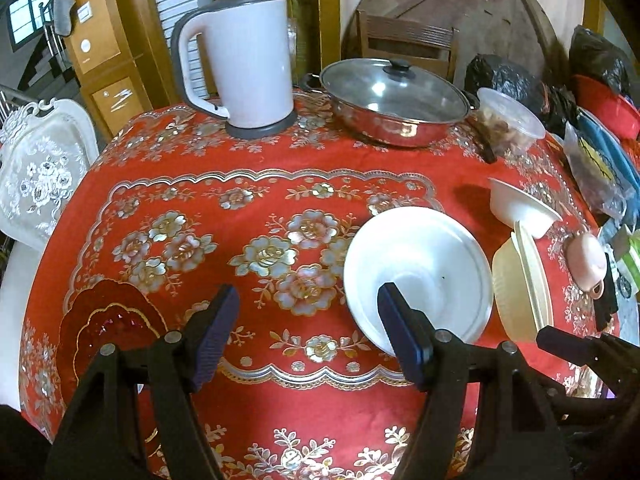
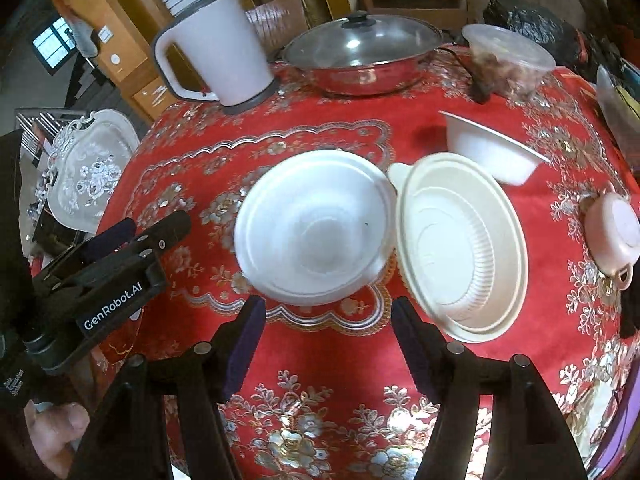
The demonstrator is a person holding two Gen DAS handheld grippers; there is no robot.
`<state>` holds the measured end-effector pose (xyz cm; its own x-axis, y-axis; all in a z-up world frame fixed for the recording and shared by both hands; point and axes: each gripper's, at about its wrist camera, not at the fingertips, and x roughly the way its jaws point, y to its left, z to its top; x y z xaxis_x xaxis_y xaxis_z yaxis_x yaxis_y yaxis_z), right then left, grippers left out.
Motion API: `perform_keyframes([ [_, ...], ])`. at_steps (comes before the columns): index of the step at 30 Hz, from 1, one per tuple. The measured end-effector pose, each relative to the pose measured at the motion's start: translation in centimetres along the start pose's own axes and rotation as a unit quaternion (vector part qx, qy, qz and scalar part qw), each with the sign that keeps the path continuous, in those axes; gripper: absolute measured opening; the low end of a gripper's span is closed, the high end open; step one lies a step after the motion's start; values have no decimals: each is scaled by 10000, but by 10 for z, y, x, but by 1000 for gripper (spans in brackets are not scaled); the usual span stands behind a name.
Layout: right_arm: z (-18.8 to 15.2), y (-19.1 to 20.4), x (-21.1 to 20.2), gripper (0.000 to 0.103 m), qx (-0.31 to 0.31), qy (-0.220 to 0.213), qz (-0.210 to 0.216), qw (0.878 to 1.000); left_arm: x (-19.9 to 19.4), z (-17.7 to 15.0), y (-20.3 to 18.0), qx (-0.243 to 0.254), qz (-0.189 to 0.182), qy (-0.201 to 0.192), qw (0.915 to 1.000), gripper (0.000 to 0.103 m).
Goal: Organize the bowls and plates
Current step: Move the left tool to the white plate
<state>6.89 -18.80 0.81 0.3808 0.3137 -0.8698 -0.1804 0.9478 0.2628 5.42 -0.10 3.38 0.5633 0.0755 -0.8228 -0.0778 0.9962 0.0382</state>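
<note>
Round table with red floral tablecloth [image 1: 256,184]. Left gripper [image 1: 308,320] has its jaws spread wide, nothing between them, hovering above the cloth at the near edge; its right finger overlaps the near rim of the white round foam plate [image 1: 420,268] in the left wrist view, contact cannot be told. Right gripper [image 2: 328,336] is also spread wide and empty, sitting just near of the same white plate [image 2: 312,224], with both fingers clear of it.

White plate lies flat, mid-table, right of centre. Immediately right of it is a cream ribbed plastic bowl [image 2: 464,248], tilted up on edge, its open side facing the plate, its rim touching or nearly touching the plate's edge. Farther right and behind is a white paper bowl [image 2: 492,148], standing upright but slightly tilted, apart from the cream bowl in the right wrist view. A small pink lidded cup [image 2: 612,236] sits at the right edge.

At the far side are a white electric kettle with grey lid and base [image 1: 244,64] on the left, a steel pan with glass lid [image 1: 394,100] in the centre, and a clear plastic lidded tub with brownish food [image 1: 508,120] to the right. A white lace-covered chair back [image 1: 40,176] is off the table's left side.

A bare hand [image 2: 56,432] shows at the lower left of the right wrist view, holding the left gripper's body.
</note>
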Motion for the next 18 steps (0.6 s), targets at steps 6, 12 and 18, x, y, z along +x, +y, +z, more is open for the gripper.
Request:
perform_keyframes([
  [6, -1, -12, 6, 68, 140, 102, 24, 9998, 11, 0, -8, 90, 34, 122, 9999, 71],
  [12, -5, -22, 11, 68, 209, 193, 55, 9996, 27, 0, -10, 71, -3, 311, 9995, 71],
  [18, -10, -33, 7, 68, 398, 93, 293, 9987, 48, 1, 5, -247, -199, 629, 9975, 71],
])
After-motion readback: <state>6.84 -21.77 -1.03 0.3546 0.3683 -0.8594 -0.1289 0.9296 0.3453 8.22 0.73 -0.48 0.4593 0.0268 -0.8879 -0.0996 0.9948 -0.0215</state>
